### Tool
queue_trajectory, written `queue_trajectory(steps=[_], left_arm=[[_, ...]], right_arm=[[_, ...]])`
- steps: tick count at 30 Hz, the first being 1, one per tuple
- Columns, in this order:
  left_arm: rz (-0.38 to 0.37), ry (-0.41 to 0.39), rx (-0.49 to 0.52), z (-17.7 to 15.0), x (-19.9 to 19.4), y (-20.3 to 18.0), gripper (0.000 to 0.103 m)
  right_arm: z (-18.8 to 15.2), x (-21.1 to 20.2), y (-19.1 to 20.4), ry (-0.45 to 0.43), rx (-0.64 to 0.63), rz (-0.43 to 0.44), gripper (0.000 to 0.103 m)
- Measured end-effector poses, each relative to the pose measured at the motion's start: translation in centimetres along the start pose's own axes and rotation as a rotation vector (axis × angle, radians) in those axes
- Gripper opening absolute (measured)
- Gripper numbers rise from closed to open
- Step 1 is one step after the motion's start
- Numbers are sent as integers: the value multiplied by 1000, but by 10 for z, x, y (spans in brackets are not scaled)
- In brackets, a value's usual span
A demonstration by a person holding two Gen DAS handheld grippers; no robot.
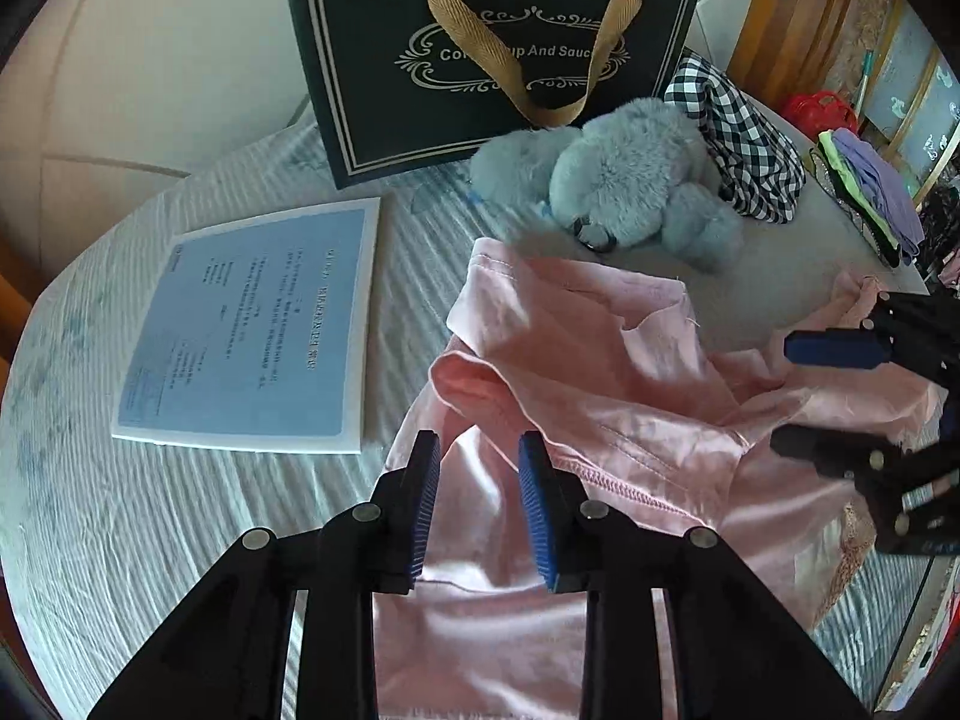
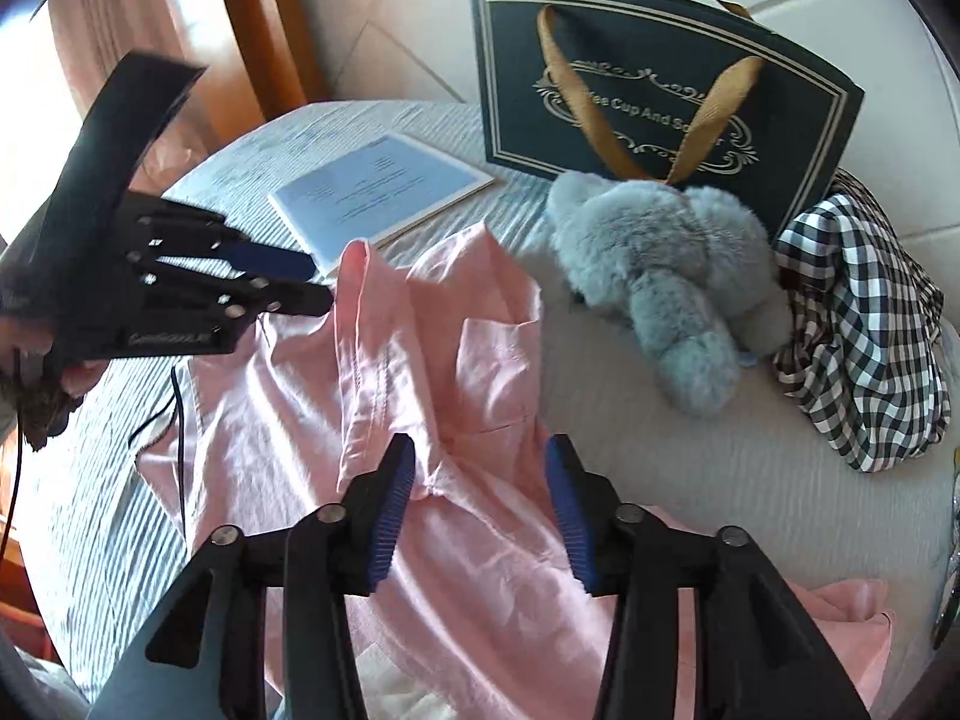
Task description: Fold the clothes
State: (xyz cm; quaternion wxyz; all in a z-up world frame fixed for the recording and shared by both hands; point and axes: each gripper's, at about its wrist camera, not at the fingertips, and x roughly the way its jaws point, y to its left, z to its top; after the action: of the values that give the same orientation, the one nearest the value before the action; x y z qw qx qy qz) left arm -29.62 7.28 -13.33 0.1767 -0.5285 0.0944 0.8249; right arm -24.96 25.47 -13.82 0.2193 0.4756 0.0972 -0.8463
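Pink satin garment, rumpled with seams and a pocket showing, lies across the striped bed at frame centre. Left hand-held gripper and right hand-held gripper hover above, jaws apart, gripping nothing. Judged step: spreading flat before folding; next, pinch an edge.

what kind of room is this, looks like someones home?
Probably a bedroom at home: the pink garment lies on a striped bedspread beside a grey plush toy, with a padded headboard behind.
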Motion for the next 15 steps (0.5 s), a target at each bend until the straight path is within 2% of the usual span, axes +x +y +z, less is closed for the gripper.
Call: queue_trajectory(steps=[3,4,5,6,8,10,13,15], left_arm=[[-7,19,21,6,16,-10,26],[-6,26,27,7,20,-12,22],[-5,32,34,9,22,-15,2],[-4,29,40,10,23,-16,2],[-4,11,38,15,21,-17,2],[-16,-7,10,21,18,-12,3],[-41,-45,-79,35,15,0,8],[-58,-69,-143,45,14,12,36]], right_arm=[[-4,16,13,36,-69,-20,49],[-5,21,16,43,-98,-34,49],[-5,26,18,51,-123,-46,49],[-3,30,18,59,-131,-55,48],[1,33,8,52,-68,-59,31],[7,31,-16,15,82,-37,31],[8,26,-60,-46,345,-35,32],[1,24,-83,-48,459,-58,39]])
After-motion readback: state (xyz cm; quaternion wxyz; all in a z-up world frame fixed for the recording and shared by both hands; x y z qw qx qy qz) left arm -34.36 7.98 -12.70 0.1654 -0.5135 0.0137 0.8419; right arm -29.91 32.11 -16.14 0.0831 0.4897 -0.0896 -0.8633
